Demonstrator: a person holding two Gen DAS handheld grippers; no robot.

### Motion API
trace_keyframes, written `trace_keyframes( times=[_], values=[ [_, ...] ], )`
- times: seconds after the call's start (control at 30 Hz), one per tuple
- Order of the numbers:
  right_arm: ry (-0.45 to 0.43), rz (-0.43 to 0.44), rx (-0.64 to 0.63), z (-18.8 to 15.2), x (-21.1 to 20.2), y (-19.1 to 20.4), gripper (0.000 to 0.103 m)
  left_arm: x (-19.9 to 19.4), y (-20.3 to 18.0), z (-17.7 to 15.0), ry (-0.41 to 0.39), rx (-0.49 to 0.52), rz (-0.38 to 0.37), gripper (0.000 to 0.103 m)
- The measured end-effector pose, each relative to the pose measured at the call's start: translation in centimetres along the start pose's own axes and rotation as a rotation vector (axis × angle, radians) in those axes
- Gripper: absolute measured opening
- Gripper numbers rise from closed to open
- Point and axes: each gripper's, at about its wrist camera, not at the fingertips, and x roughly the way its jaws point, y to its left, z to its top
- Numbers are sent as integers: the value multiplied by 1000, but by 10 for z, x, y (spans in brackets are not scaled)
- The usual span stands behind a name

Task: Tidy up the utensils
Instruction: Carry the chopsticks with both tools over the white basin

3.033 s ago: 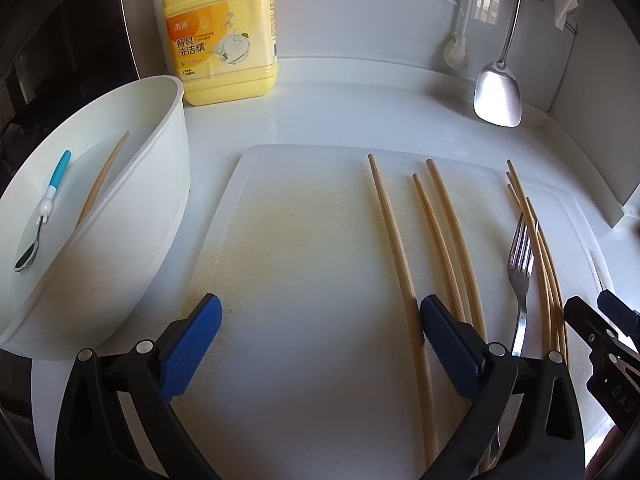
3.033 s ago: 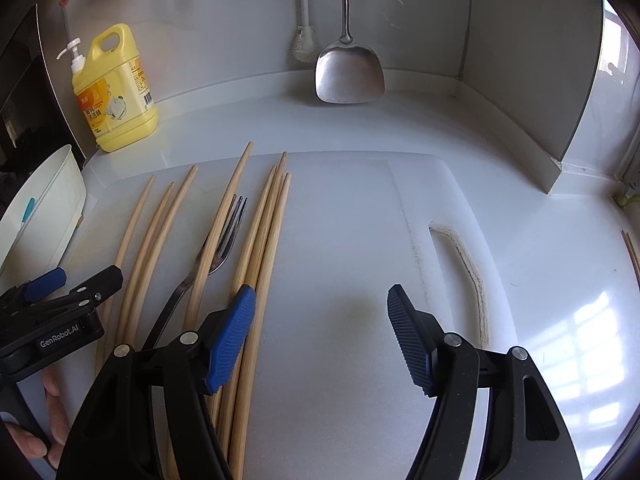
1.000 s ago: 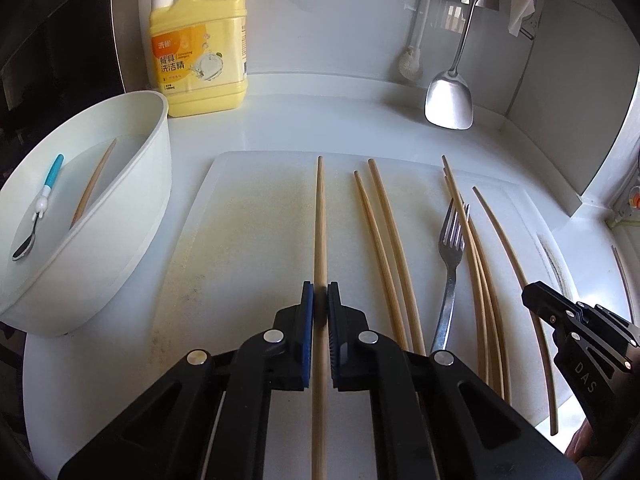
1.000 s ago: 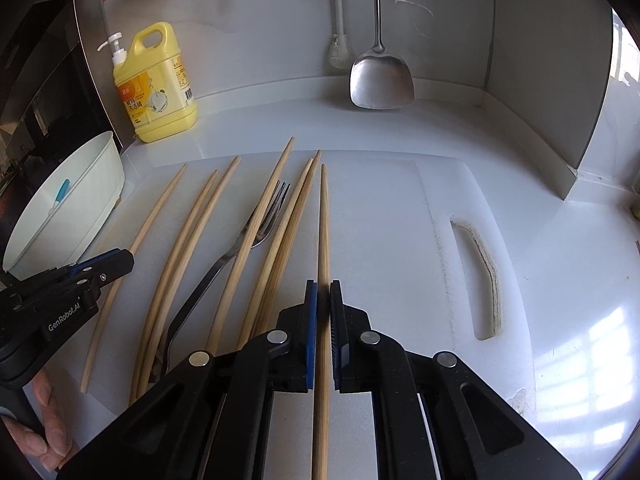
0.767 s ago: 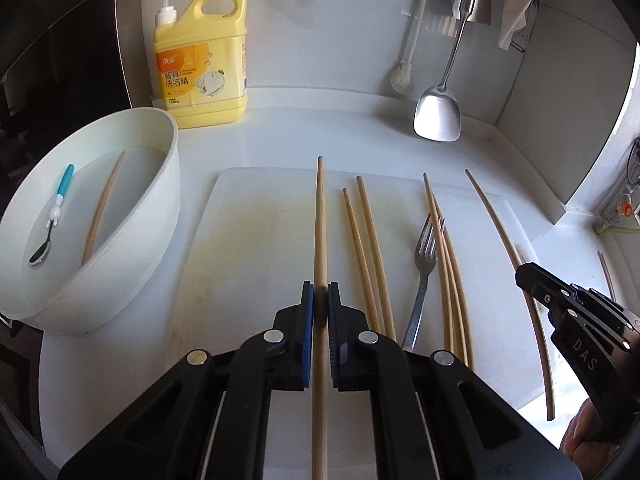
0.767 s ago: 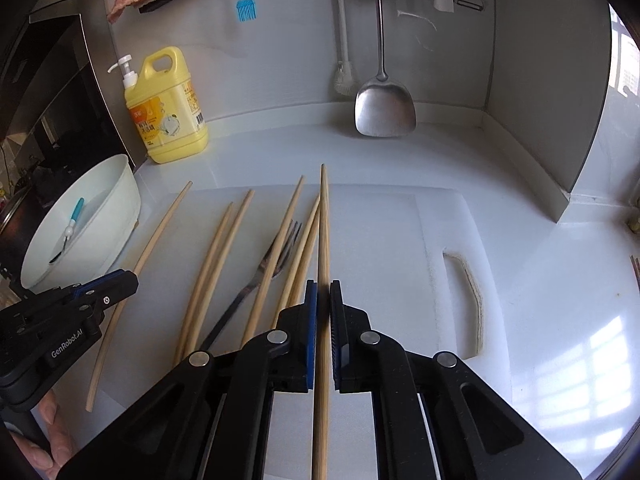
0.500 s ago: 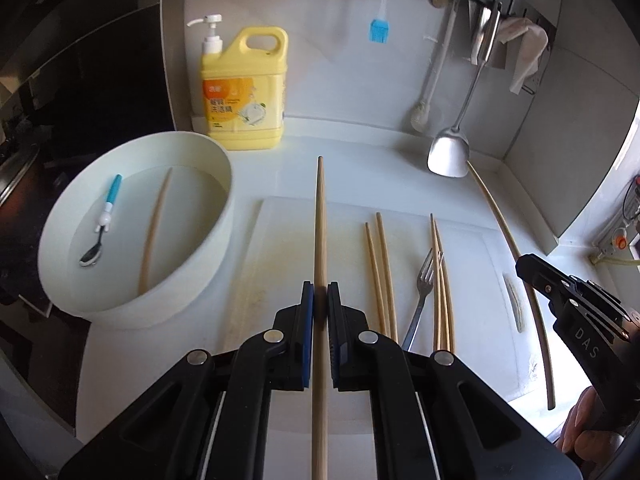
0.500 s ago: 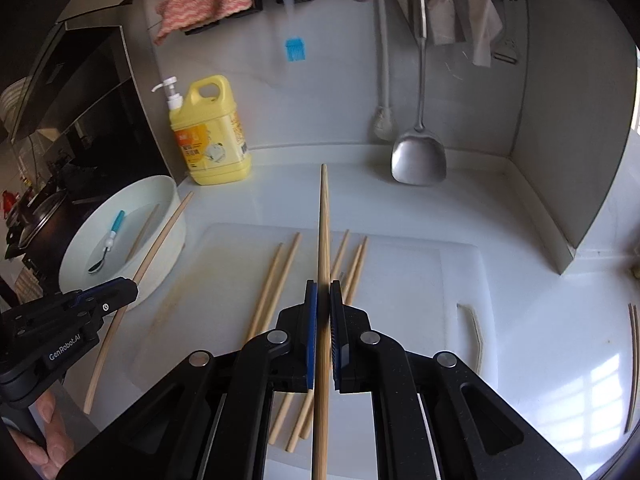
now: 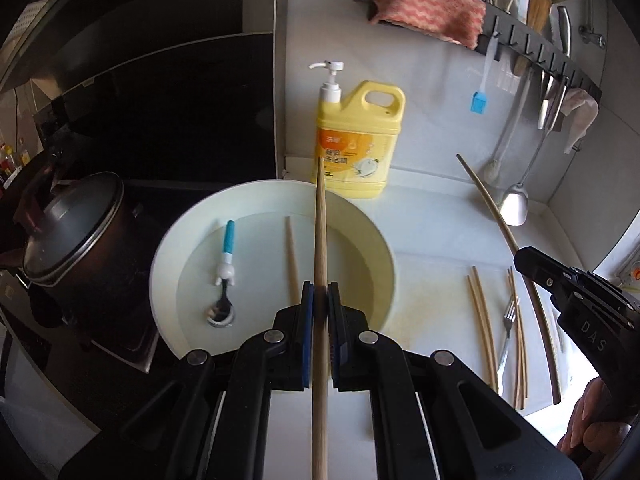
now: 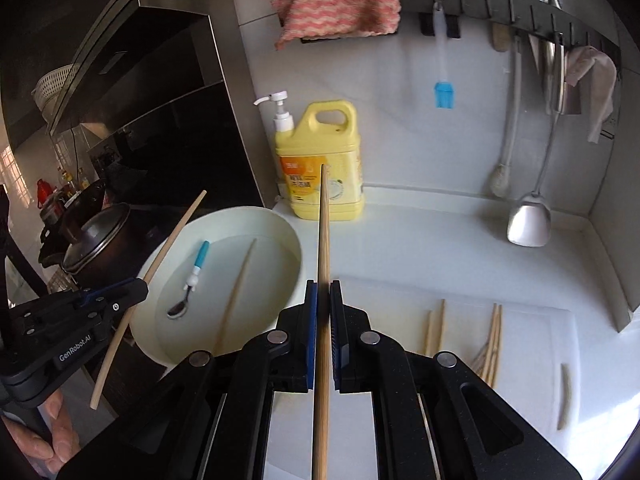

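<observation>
My left gripper (image 9: 319,300) is shut on a wooden chopstick (image 9: 320,240) and holds it above the white basin (image 9: 176,240). The basin holds a blue-handled spoon (image 9: 226,264) and one chopstick (image 9: 291,260). My right gripper (image 10: 323,300) is shut on another chopstick (image 10: 324,232), raised beside the basin (image 10: 292,240). Several chopsticks (image 9: 480,312) and a fork (image 9: 507,328) lie on the white cutting board (image 9: 432,280). The left gripper also shows in the right wrist view (image 10: 120,294), the right gripper in the left wrist view (image 9: 528,260).
A yellow detergent bottle (image 9: 358,148) stands behind the basin. A dark pot (image 9: 72,232) sits on the stove at the left. A metal spatula (image 10: 528,224), a blue brush (image 10: 444,94) and a pink cloth (image 10: 336,8) hang on the wall rack.
Both grippers closed on chopsticks, lifted them off the cutting board and moved up and left toward the basin. The left chopstick now hangs over the basin.
</observation>
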Motion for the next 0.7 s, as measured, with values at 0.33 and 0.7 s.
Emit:
trace_keyframes(
  times=[0.33,0.7],
  values=[
    [72,5,19,14,76,80,6,56,81,12,76,30,7,7],
    [175,61,26,16,138,104,6,102,102,17,143,-4,35,7]
  ],
)
